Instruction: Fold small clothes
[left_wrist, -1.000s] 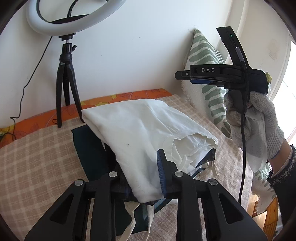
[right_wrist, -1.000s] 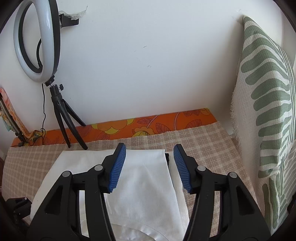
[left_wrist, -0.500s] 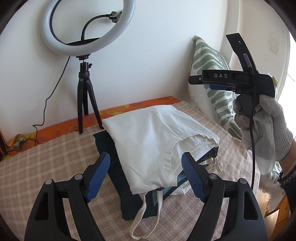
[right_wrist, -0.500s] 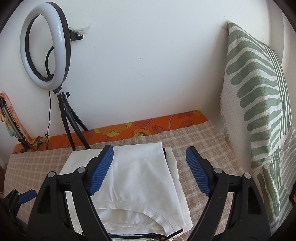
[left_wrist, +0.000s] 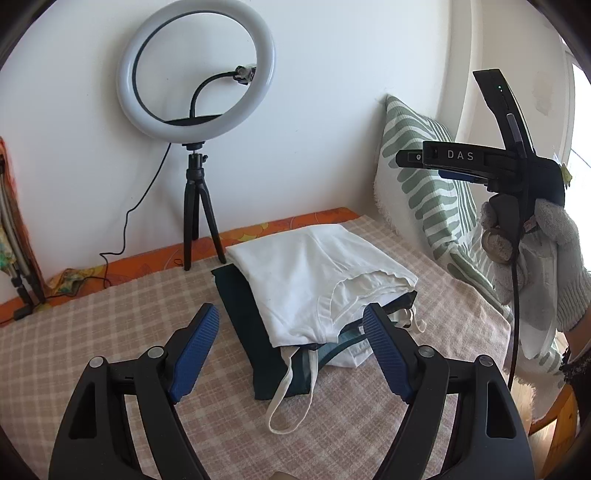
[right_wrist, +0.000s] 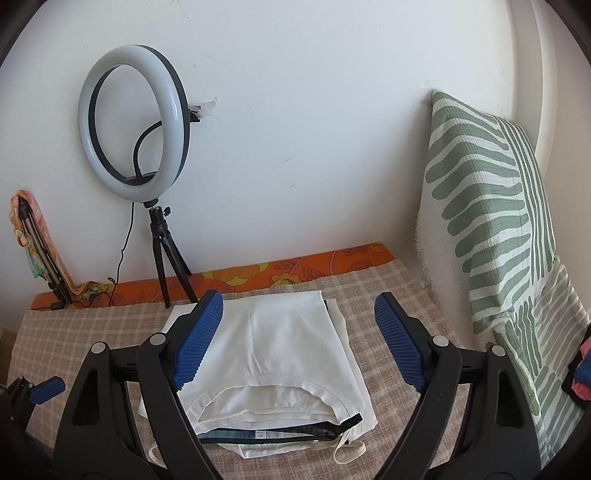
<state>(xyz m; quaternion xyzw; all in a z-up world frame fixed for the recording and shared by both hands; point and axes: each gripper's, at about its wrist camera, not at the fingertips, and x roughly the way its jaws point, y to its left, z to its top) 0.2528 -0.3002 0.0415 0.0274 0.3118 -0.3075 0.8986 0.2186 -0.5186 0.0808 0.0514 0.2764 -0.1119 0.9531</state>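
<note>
A folded white garment (left_wrist: 314, 273) lies on top of a dark green folded garment (left_wrist: 243, 317) on the checked cloth (left_wrist: 110, 332); a white strap loop (left_wrist: 291, 398) hangs out toward me. In the right wrist view the white garment (right_wrist: 280, 347) tops the stack, with a dark waistband (right_wrist: 280, 434) at its near edge. My left gripper (left_wrist: 291, 350) is open and empty, held back above the stack's near end. My right gripper (right_wrist: 299, 343) is open and empty above the stack; it also shows in the left wrist view (left_wrist: 480, 162), held in a gloved hand.
A ring light on a black tripod (left_wrist: 197, 206) stands at the back against the wall, also in the right wrist view (right_wrist: 162, 254). A green-and-white leaf pillow (right_wrist: 491, 229) leans at the right. An orange floral strip (right_wrist: 295, 269) runs along the wall.
My left gripper let go of the white garment, opened wide and drew back. My right gripper opened wider and rose away from the stack.
</note>
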